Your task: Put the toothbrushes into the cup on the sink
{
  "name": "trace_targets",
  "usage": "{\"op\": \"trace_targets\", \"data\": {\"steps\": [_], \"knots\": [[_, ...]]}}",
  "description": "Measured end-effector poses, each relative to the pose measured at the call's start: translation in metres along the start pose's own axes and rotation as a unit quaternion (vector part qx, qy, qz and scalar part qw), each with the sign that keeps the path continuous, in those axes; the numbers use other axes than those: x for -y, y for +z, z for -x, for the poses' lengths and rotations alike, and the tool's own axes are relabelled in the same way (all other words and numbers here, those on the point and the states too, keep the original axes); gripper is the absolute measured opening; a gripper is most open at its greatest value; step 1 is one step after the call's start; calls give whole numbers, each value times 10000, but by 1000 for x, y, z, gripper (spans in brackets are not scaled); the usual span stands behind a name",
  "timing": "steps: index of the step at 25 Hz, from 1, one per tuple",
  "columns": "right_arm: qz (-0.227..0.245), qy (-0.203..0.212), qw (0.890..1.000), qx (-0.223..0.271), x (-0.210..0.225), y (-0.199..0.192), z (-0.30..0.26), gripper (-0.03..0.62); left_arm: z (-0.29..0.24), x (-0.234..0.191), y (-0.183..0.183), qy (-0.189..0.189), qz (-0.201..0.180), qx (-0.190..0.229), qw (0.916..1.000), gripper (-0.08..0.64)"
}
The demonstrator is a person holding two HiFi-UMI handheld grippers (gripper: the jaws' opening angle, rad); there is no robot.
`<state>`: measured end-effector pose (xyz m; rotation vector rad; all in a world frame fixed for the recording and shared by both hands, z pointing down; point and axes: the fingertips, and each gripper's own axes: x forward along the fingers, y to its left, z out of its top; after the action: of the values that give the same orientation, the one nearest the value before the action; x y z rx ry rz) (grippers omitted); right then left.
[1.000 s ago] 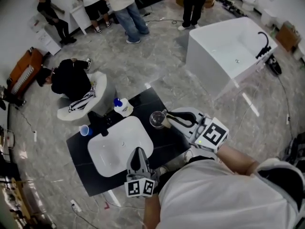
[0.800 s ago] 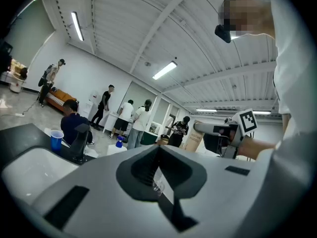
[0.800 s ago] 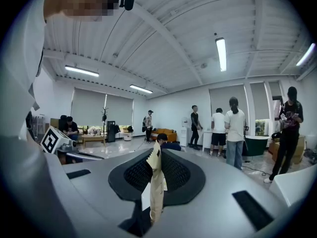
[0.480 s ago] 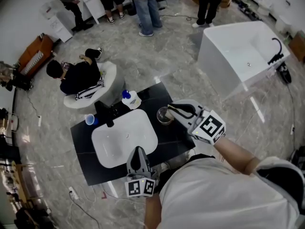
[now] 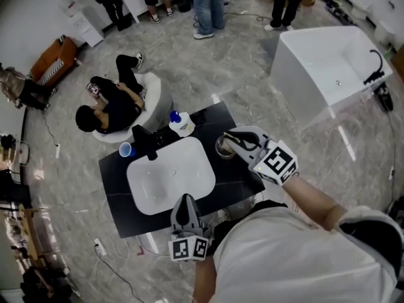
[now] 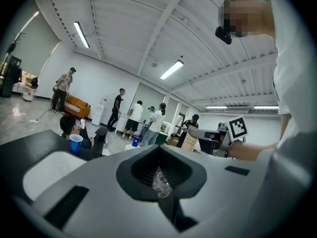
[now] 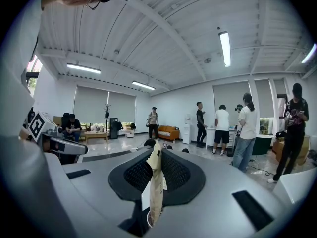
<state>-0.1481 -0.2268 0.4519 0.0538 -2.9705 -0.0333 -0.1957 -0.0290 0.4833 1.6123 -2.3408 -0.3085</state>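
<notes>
Right claw (image 5: 230, 139), clamping a paper-wrapped toothbrush (image 7: 155, 182), has sunk to the cup (image 5: 221, 150) at the sink's (image 5: 170, 175) two o'clock, seemingly ready to drop. Left claw (image 5: 184, 199) pinches clear plastic (image 6: 161, 181).

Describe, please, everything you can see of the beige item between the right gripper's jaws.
The beige item is a long, thin, flat strip that looks like a slightly creased paper wrapper; what it holds is hidden. It stands nearly upright, its pointed top sticking out above the pads. The right gripper is shut on it, pads pressing both faces. Its lower end reaches down to a pale round rim, apparently the clear cup on the black counter; whether it touches the cup cannot be told.
</notes>
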Motion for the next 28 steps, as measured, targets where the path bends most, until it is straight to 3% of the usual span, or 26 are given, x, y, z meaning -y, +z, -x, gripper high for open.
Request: {"op": "trace_targets", "data": {"steps": [16,28], "knots": [[129,-44,9998,-157,0,-8,-7,60,4,7,-2,-68,80,34,9999,3],[456,116,9984,-314,-3,-35,-20,60,21,8,-13,266,59,-138,9995,3]]}}
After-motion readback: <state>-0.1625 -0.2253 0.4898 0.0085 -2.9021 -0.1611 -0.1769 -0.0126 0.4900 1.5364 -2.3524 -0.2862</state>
